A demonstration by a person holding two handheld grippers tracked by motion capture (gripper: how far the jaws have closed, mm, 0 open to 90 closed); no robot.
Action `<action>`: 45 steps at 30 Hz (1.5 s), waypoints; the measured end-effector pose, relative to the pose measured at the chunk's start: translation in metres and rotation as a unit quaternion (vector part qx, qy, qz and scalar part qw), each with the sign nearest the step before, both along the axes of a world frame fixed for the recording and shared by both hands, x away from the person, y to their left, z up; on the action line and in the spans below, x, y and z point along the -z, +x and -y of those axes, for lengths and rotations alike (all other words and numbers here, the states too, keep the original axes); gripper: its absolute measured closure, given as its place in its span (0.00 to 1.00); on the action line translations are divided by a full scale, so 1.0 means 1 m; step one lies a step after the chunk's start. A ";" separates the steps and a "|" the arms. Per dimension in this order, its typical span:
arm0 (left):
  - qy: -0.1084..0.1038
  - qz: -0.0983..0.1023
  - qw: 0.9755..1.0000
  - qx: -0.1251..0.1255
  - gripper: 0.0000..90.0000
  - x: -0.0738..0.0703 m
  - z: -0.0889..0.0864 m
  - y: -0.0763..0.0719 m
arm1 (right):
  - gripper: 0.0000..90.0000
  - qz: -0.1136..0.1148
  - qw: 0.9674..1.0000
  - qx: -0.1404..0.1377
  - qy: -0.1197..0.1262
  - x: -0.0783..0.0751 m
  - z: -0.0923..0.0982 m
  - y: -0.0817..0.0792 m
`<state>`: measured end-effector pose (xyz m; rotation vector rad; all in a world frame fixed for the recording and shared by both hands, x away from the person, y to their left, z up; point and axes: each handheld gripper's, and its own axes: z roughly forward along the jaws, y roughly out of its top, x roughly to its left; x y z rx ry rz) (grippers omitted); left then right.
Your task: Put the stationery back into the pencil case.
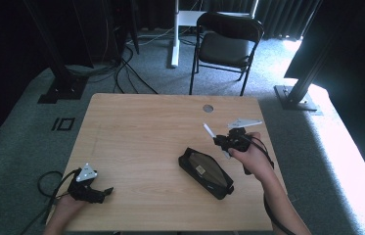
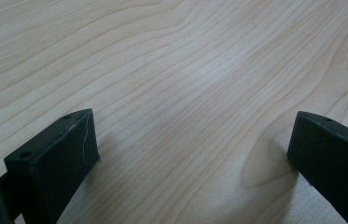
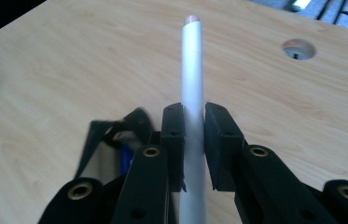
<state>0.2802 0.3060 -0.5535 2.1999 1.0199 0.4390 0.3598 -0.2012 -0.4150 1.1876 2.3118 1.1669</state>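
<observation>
Right gripper (image 3: 192,140) clamps a white pen (image 3: 192,70) pointing straight out along its jaws, above the table (image 1: 141,127).

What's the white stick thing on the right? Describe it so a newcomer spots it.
Start at the wooden table, then its right side, beyond the black pouch. There the right tool is shut on a slim white pen, the only pale, rod-shaped item, held off the tabletop.

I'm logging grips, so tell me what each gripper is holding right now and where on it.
The right gripper clamps a white pen around its middle, the tip sticking out past the jaws. The left gripper is open over bare table, holding nothing.
</observation>
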 end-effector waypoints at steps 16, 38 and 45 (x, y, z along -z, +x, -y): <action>-0.001 -0.001 1.000 0.000 0.02 0.000 0.000 0.000 | 0.87 -0.023 0.997 -0.067 -0.024 0.023 -0.023 -0.027; -0.001 -0.001 1.000 0.000 0.02 0.000 0.000 0.000 | 0.87 -0.082 0.988 -0.094 -0.094 0.070 -0.040 -0.029; -0.001 -0.001 1.000 0.000 0.02 0.000 0.000 0.000 | 0.87 -0.092 0.985 -0.095 -0.108 0.079 -0.049 -0.024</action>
